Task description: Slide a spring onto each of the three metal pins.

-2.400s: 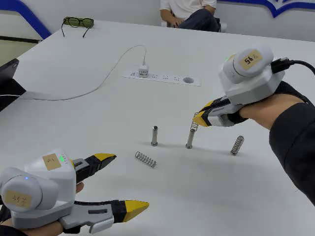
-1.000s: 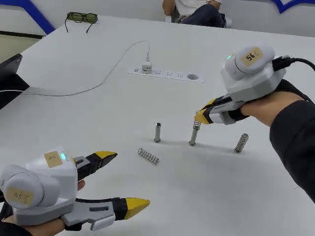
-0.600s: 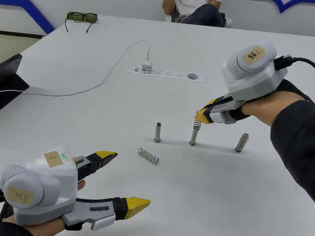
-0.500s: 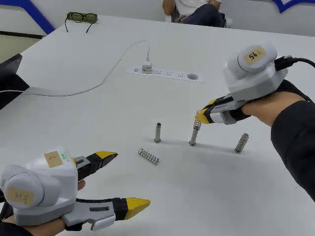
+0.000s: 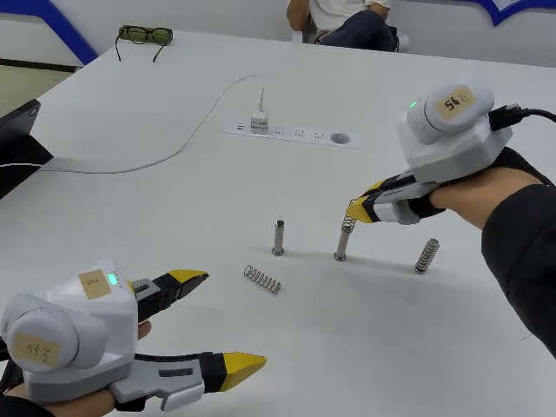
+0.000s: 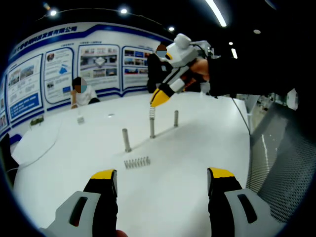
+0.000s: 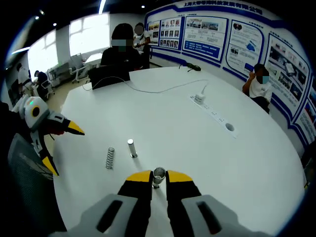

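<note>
1. The right gripper (image 5: 352,211) has its fingers pressed in on the held spring (image 7: 158,174), which sits on the top end of the middle pin (image 5: 340,247).
2. The held spring stands upright. Its long axis is in line with the pin below it, and its lower coils are around the pin's tip.
3. The three pins stand upright in a row across the middle of the worktop (image 5: 391,347), parallel to its near edge.
4. The bare pin (image 5: 278,237) is at the left end of the row and carries no spring.
5. The third pin (image 6: 176,118) is at the right end, with the seated spring (image 5: 426,255) upright around it.
6. The loose spring (image 5: 261,279) lies on its side just nearer than the bare pin. In the head view its long axis runs from far-left to near-right.
7. The left gripper (image 5: 221,321) hovers by the near left corner with its fingers spread wide and nothing between them. It points toward the pins.
8. A power strip (image 5: 287,135) lies farther back, toward the far edge.
9. Compared with 2.4 s ago, the held spring is still at the top of the middle pin and shows no clear drop down the shaft.
10. The right gripper keeps its pinch, the left gripper stays spread, and the loose spring lies where it did.
</note>
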Action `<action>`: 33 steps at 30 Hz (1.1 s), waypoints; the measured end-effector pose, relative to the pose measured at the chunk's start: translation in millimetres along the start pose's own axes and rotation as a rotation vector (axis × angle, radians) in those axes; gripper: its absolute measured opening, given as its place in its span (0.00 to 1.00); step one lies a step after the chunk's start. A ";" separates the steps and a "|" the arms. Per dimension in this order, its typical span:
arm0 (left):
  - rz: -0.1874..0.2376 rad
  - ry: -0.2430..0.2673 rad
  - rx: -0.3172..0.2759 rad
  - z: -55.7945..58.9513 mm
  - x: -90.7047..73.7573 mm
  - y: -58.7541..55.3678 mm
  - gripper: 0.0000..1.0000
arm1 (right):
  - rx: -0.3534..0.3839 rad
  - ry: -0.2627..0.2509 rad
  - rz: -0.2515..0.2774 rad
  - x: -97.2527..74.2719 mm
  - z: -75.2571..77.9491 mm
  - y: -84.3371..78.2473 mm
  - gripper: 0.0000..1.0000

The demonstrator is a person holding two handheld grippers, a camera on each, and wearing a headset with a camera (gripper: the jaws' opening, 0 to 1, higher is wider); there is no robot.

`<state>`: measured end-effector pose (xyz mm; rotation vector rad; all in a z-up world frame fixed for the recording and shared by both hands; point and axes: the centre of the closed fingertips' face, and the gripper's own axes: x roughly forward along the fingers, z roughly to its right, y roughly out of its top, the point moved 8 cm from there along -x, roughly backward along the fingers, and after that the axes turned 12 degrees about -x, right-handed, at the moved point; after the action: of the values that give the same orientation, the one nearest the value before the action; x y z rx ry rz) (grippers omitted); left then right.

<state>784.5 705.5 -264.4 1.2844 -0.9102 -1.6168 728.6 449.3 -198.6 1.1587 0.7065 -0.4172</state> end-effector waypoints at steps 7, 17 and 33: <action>0.001 0.002 0.001 0.1 -0.9 0.3 0.76 | -0.011 0.003 -0.009 -0.7 -2.6 -0.5 0.12; 0.001 0.000 0.000 0.3 -1.1 -0.6 0.76 | -0.013 0.003 -0.019 1.7 -2.9 -2.1 0.12; -0.002 0.004 -0.008 -2.5 -1.1 -3.9 0.76 | -0.012 0.014 -0.038 13.4 -0.2 -6.6 0.12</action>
<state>786.4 707.8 -268.2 1.2831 -0.8988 -1.6172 733.9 447.8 -212.5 1.1399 0.7433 -0.4364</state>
